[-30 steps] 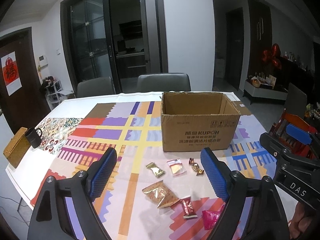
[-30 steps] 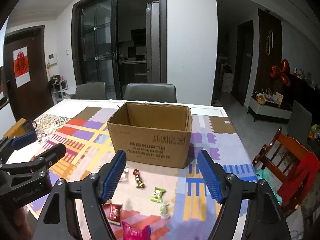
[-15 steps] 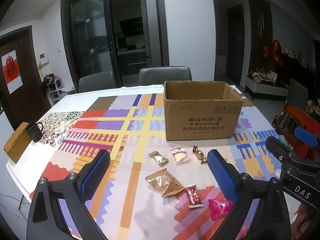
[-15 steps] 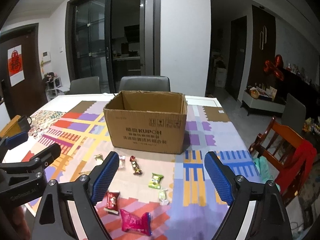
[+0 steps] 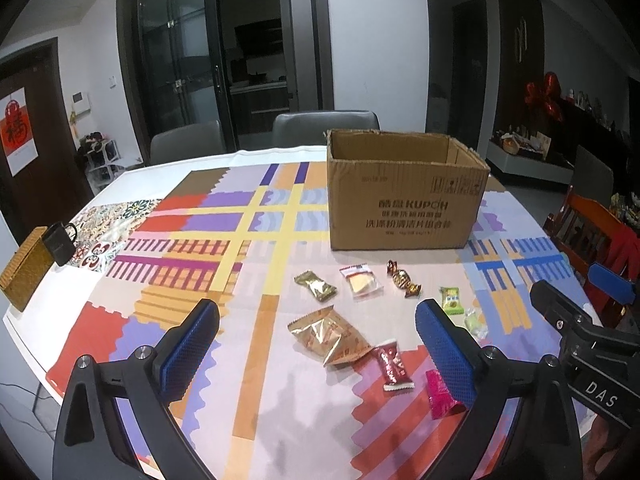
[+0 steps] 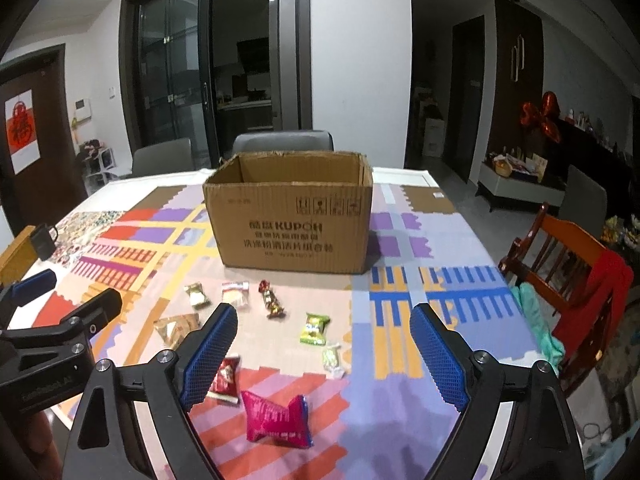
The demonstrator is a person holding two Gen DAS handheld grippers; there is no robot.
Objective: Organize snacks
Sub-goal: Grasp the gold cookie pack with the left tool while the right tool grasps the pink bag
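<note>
Left gripper [image 5: 318,344] — jaws spread wide, nothing between them, held above the near part of the table [image 5: 256,360]. Right gripper [image 6: 324,354] — likewise wide apart and empty, above the table's near right part.

Cardboard box [image 6: 290,224] — top open, upright toward the far middle of the patterned tablecloth [image 5: 224,240]; front printed "KUPOH" over lines of Chinese characters and handling symbols. Bare cloth lies to its left, running out to the left edge.

Snacks, all on the cloth in front of the box, apart from one another:
- gold packet [image 5: 315,285], clear packet [image 5: 361,282], twisted candy [image 5: 403,279] in a row nearest the box;
- green packet [image 6: 315,329] and pale candy [image 6: 333,360] to the right;
- large gold pouch [image 5: 330,335], red packet [image 5: 393,366], pink packet [image 6: 277,418] nearest the front edge.

Left edge: woven basket [image 5: 24,268], black mug [image 5: 59,242] touching it. The right gripper's body reads "DAS" in the left view.
</note>
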